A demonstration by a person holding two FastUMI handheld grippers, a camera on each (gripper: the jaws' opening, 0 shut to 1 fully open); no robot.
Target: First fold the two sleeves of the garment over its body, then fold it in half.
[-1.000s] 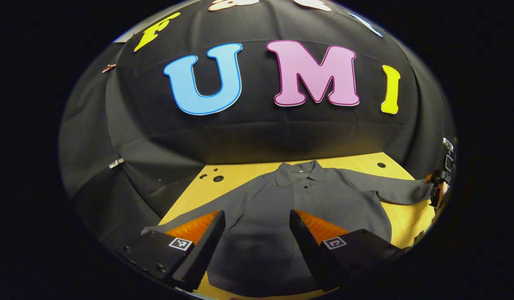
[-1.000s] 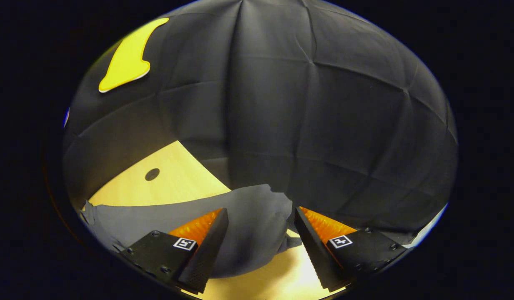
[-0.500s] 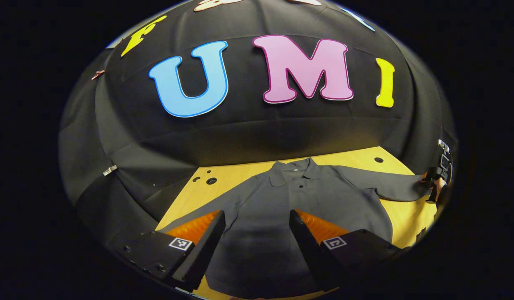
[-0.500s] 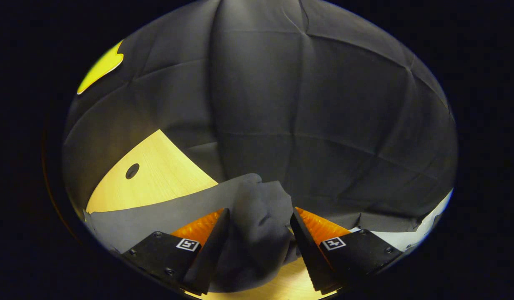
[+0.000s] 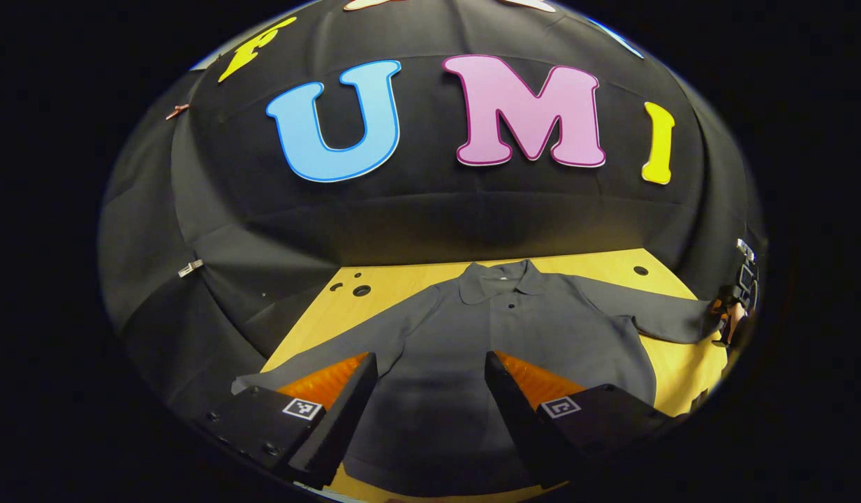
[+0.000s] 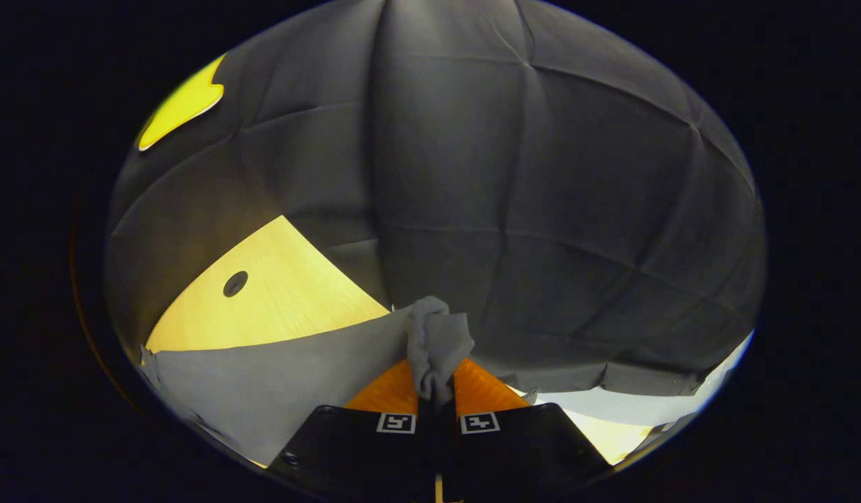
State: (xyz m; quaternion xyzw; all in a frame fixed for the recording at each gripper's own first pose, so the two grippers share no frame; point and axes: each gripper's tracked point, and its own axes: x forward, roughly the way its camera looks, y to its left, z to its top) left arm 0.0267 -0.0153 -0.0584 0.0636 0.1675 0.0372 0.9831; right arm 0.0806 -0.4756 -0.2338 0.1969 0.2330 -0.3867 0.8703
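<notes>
While right gripper (image 6: 435,391) pinches sleeve (image 6: 436,342), left gripper (image 5: 430,391) gapes

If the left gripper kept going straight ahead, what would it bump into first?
Most likely the shirt. The left gripper is open and points across its body toward the collar. It seems to hover above the cloth, so depth is unclear; going on level, it might reach the wall instead.

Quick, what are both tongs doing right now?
Left tongs: open, above the shirt, holding nothing.
Right tongs: shut on the sleeve cuff.
</notes>
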